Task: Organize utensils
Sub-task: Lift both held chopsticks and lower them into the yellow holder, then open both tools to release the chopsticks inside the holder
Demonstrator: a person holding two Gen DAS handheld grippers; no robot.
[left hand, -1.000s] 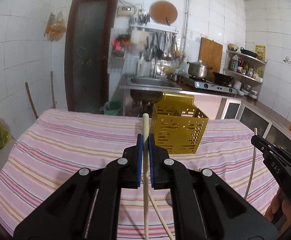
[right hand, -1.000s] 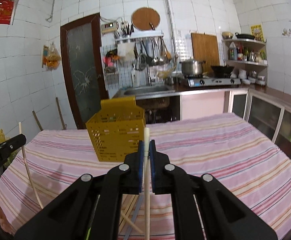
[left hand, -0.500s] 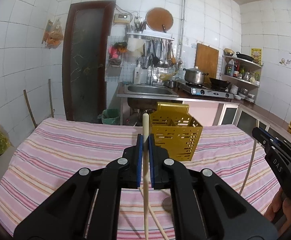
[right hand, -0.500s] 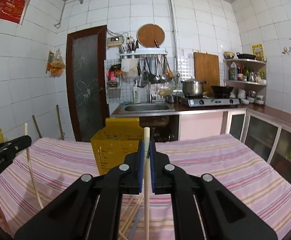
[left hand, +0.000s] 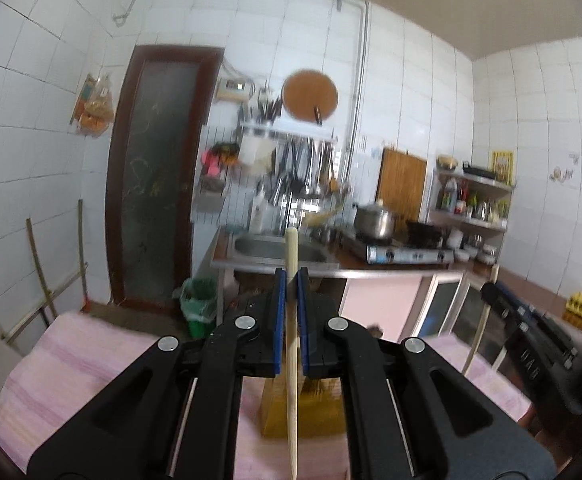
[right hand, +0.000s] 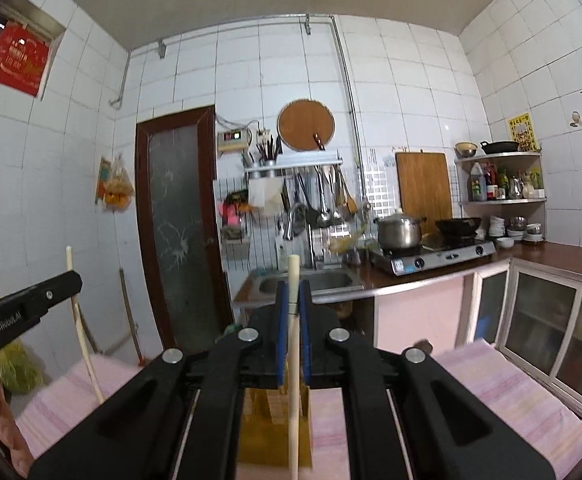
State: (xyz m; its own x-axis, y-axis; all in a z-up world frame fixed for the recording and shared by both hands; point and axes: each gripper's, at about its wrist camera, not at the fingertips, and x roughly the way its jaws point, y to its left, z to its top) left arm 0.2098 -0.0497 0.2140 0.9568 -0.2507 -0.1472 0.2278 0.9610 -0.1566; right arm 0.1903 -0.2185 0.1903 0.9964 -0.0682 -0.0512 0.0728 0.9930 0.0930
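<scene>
Left tongs [left hand: 290,280], clenched on a pale wooden chopstick [left hand: 291,344]; the stick stands nearly upright between the blue pads [left hand: 278,320], its blunt end rising just above them and its long shaft hanging below. Right tongs [right hand: 293,292], likewise clenched on a second chopstick [right hand: 293,380], held in the same upright attitude. Each stick is also visible in the opposite view, at that frame's edge. Below both pairs of tongs sits the yellow perforated utensil holder [left hand: 303,412], largely hidden by the tong bodies, on a bench covered with pink striped cloth [left hand: 71,360]. The lower tips hang in front of the holder; whether they have entered it cannot be told. Judged handling: the sticks are light, stiff and smooth, so they may pivot or slip in a narrow grip; a hold near the thick upper end, as here, leaves the shaft free to drop into the holder. Behind: sink [right hand: 307,280], stove and hanging utensils.
</scene>
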